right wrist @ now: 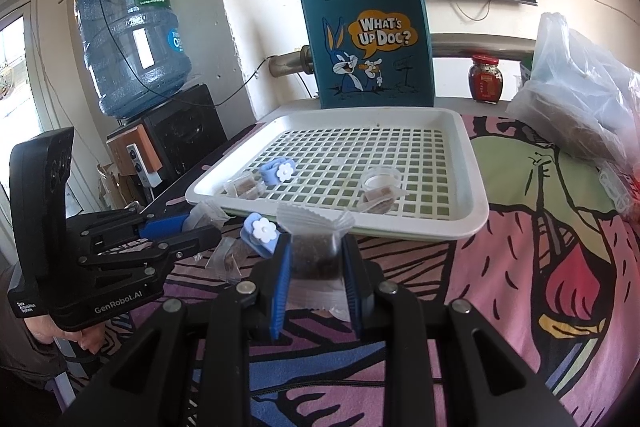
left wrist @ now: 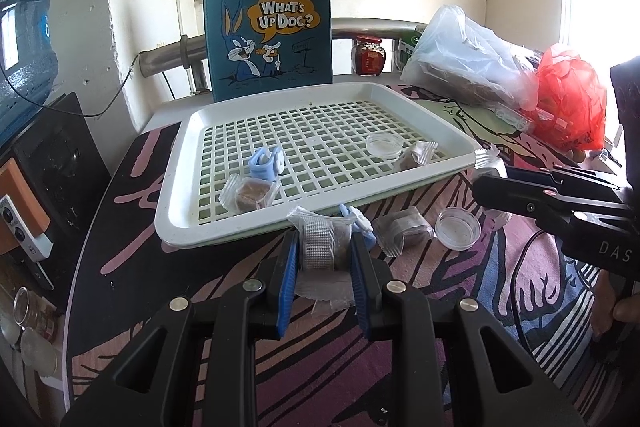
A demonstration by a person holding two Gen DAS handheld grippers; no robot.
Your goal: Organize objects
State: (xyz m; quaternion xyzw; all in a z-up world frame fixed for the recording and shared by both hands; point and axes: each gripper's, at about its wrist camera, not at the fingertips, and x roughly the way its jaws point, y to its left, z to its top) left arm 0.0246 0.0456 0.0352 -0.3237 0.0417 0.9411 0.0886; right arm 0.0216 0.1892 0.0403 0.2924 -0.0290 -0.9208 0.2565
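A white slotted tray [left wrist: 176,223] [right wrist: 476,223] lies on the table. In it are a blue flower clip [left wrist: 266,163] [right wrist: 276,171], two wrapped brown snacks [left wrist: 248,193] [left wrist: 412,157] and a clear lid [left wrist: 383,145]. My left gripper [left wrist: 324,255] is shut on a wrapped brown snack [left wrist: 322,241] just before the tray's near edge. My right gripper [right wrist: 316,259] is shut on another wrapped brown snack [right wrist: 316,251] near the tray's front edge. On the cloth lie a second blue flower clip [right wrist: 260,233] [left wrist: 360,221], a wrapped snack [left wrist: 402,229] and a clear lid [left wrist: 458,227].
A blue "What's Up Doc?" tote bag [left wrist: 268,27] [right wrist: 370,39] stands behind the tray. A clear plastic bag [left wrist: 464,59] and a red bag [left wrist: 570,99] lie at the right. A red jar [right wrist: 486,79] stands at the back. A water dispenser [right wrist: 132,39] stands left of the table.
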